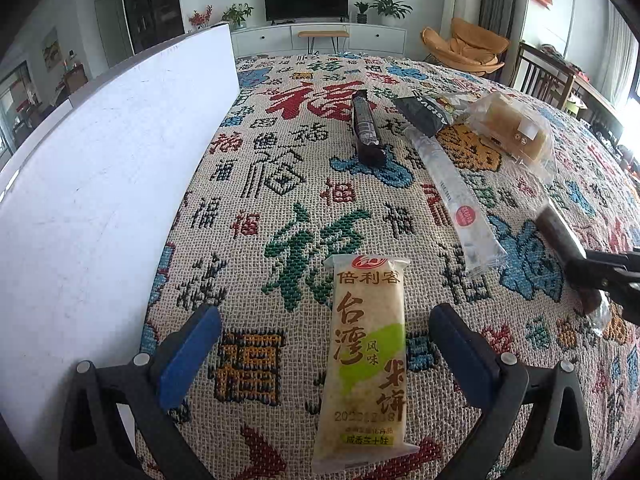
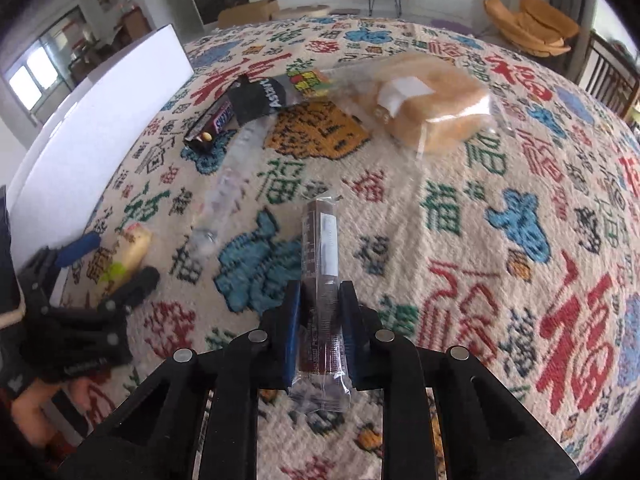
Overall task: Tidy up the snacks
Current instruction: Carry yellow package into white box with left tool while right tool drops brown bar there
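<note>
A pale rice cracker pack with green print lies on the patterned cloth between the fingers of my left gripper, which is open around it without touching. My right gripper is shut on a dark brown snack bar and holds it above the cloth; it shows at the right edge of the left wrist view. A Snickers bar, a black packet, a long clear-wrapped pack and a bagged bread loaf lie farther back. The rice cracker pack also shows in the right wrist view.
A white board stands upright along the left edge of the cloth-covered table. A TV stand, plants, an orange chair and wooden chairs stand beyond the table.
</note>
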Tool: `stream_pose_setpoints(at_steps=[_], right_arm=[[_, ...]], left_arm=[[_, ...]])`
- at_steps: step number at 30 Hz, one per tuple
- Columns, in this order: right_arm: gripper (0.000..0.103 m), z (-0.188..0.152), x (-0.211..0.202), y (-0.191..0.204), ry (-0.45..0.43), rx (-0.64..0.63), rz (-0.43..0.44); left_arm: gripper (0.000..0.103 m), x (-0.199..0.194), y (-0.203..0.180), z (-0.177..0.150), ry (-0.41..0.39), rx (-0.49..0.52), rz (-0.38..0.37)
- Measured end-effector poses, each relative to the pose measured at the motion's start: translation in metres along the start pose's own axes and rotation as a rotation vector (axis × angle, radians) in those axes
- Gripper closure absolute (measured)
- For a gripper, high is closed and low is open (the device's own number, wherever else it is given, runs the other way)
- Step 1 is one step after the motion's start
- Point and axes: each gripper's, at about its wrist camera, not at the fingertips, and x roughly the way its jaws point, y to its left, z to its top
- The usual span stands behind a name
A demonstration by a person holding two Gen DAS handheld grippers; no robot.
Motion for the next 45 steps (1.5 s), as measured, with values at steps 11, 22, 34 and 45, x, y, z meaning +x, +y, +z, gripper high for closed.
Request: stream_pose_setpoints(at_steps=[11, 22, 34, 45], right_arm=[[0.073, -0.019, -0.009, -0.017, 0.005, -0.021, -0.035], [0.084, -0.012, -0.038, -0.044, -0.008, 0.184, 0.190], [0.084, 0.008, -0.094, -0.004, -0.069, 0.169, 0.476], [0.084, 0.065, -0.134, 0.152, -0.091, -0.077, 0.660]], left_arm=[[0.051, -0.009, -0.014, 0.004, 0.065, 0.080, -0.041], [0.075, -0.086, -0.016, -0.014, -0.029, -0.034, -0.229], [0.075, -0.163, 0.032, -0.006, -0.148, -0.186, -0.300], [0.075, -0.238, 0.182, -0.017, -0.295, -0.409, -0.050]])
